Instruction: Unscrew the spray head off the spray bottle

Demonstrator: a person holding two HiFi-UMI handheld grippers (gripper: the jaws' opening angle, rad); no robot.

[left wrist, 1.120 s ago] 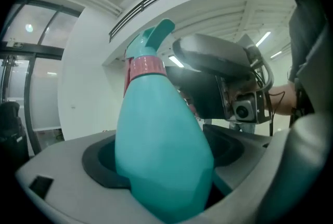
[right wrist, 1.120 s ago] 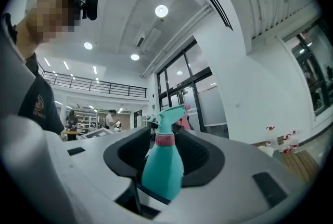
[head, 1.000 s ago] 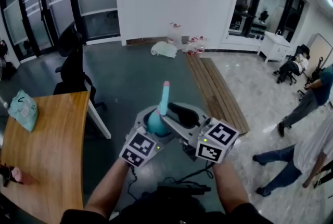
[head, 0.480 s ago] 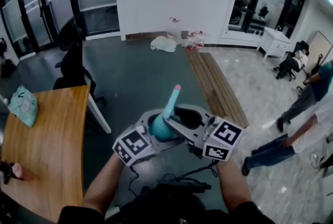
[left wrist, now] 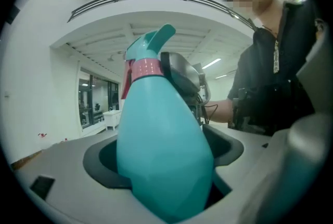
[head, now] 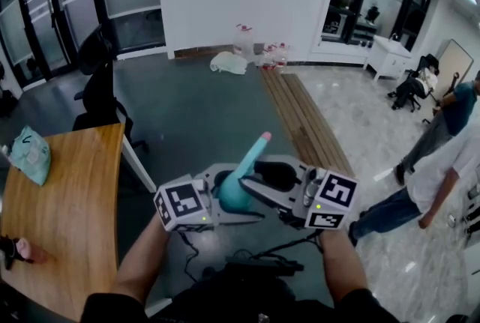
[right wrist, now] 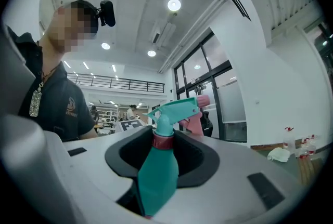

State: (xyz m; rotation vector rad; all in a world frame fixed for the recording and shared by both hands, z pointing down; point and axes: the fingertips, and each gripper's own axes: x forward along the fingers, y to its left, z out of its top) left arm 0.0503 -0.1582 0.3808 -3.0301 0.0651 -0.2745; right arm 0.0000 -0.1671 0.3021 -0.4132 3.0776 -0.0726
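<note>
The bottle [head: 234,194] has tipped over: a second ago its head [head: 251,155] stood almost straight up, and now it leans off to the right, pink nozzle [head: 262,138] leading. The left gripper [head: 223,198] has swung round with it, its marker cube sliding out to the left of the bottle. That claw is clamped on the bottle's fat belly, which fills the gap between its jaws in the left gripper view. Over on the bottle's other side, the right gripper [head: 255,183] has just been closing, and the thing between its jaws is the neck: in the right gripper view the pink collar [right wrist: 163,141] sits in the hollow of the dark pads, which look seated on the base of the head. The bottle is in mid-air in front of the person, well to the right of the table [head: 67,194]. One claw on the body, one on the head, so this reads as the grip for the twist being set. The head is on the bottle, collar tight against the shoulder with no gap showing, so the unscrewing looks barely begun, if at all.
</note>
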